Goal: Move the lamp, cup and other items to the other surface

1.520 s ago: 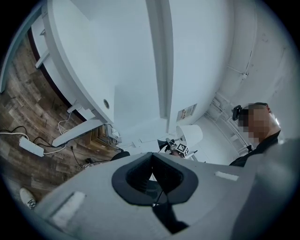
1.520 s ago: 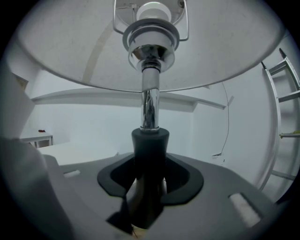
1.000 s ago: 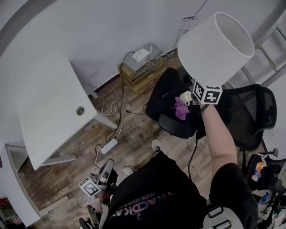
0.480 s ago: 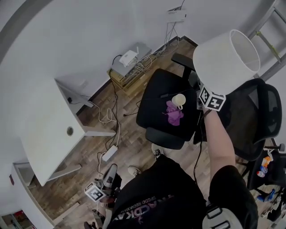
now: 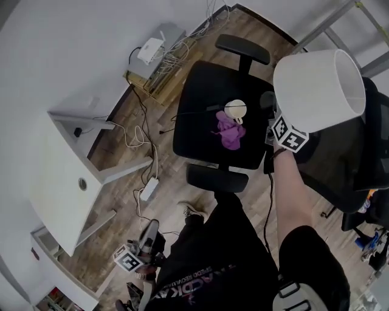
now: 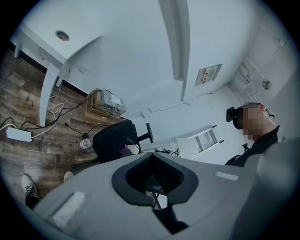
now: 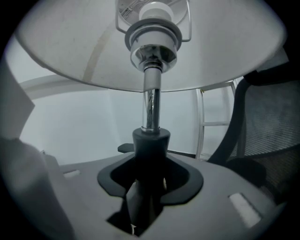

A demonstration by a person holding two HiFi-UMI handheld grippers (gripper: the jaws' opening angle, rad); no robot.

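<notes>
My right gripper (image 5: 281,124) is shut on the dark neck of a lamp (image 7: 150,140). A chrome stem rises from that neck to the white shade (image 5: 316,88), which is tilted to the right above a black office chair's seat (image 5: 200,121). On that seat lie a pale cup (image 5: 236,109) and a purple cloth (image 5: 230,135). In the right gripper view the jaws (image 7: 149,183) clamp the neck from both sides. My left gripper (image 5: 146,240) hangs low beside my leg, far from the chair. Its jaws (image 6: 154,197) are together with nothing between them.
A white table (image 5: 58,182) stands at the left. A power strip (image 5: 148,189) and cables lie on the wooden floor. A router sits on a low box (image 5: 152,51) by the wall. A second black mesh chair (image 5: 358,164) and a ladder (image 5: 340,12) are at the right.
The right gripper has come down and to the right with the lamp, closer to the chair. The chair now lies straight ahead and the table further left. The left gripper stayed low.
</notes>
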